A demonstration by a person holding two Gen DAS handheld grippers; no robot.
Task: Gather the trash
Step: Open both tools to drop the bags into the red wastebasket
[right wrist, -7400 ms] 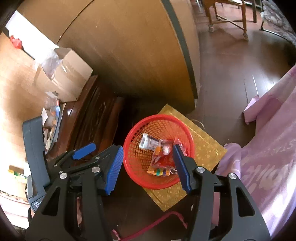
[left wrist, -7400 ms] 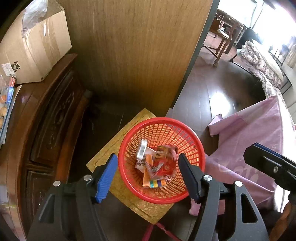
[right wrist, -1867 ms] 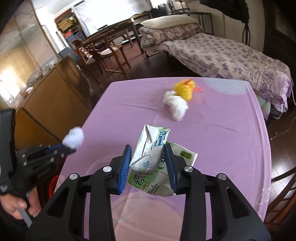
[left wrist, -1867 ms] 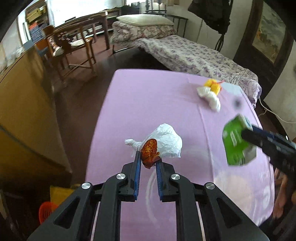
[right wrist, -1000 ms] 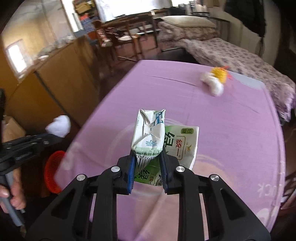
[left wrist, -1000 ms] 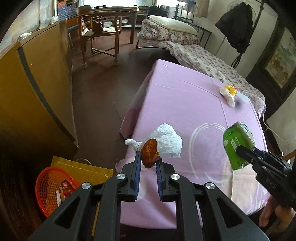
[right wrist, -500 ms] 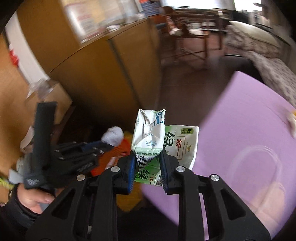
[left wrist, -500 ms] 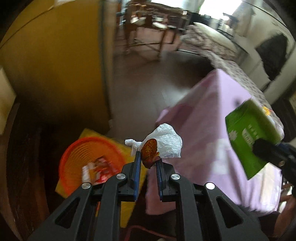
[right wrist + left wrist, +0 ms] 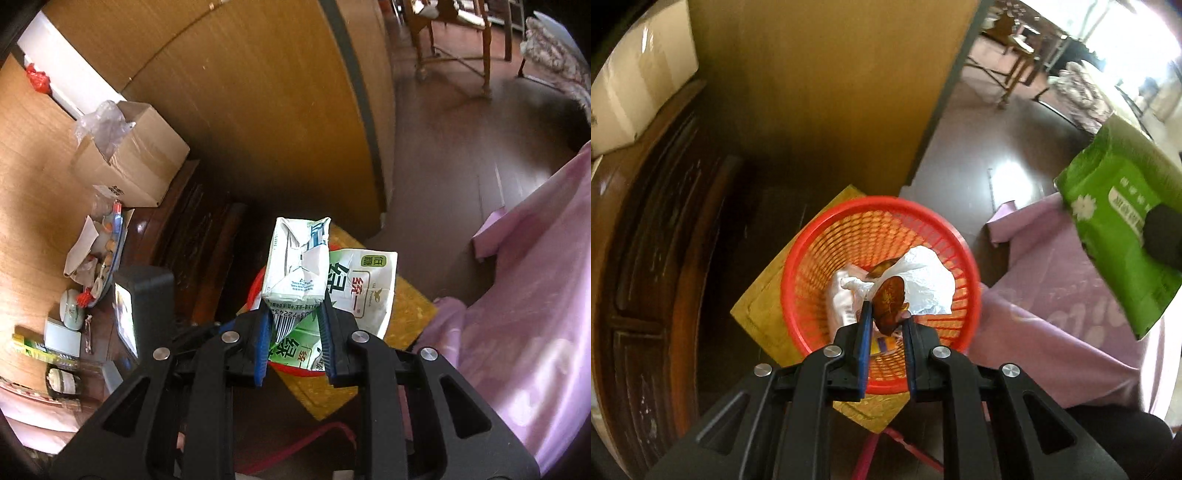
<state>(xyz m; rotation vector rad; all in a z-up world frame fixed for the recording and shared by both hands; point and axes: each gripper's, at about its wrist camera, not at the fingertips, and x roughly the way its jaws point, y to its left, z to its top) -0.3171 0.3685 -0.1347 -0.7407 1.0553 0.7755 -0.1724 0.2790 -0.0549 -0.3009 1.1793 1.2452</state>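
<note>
My left gripper [image 9: 885,314] is shut on a brown wrapper [image 9: 889,302] with a crumpled white plastic bag [image 9: 925,278] hanging from it, right above the red mesh basket [image 9: 827,236] on the floor. Wrappers lie in the basket's bottom. My right gripper [image 9: 293,313] is shut on a flattened green and white drink carton [image 9: 299,271]; the carton hides most of the basket, whose red rim [image 9: 256,286] peeks out below it. In the left wrist view the same carton [image 9: 1115,236] hangs at the right edge, over the purple cloth.
The basket stands on a yellow mat [image 9: 764,299] beside a dark carved wooden cabinet [image 9: 661,236] and a tall wooden panel [image 9: 827,85]. A purple tablecloth [image 9: 535,295] drapes at the right. A cardboard box [image 9: 136,170] and clutter sit on the cabinet top. Chairs stand far back.
Both grippers swung from over the purple table down toward the floor; the red basket has come from the lower left to right under the left gripper. Both grips are unchanged.
</note>
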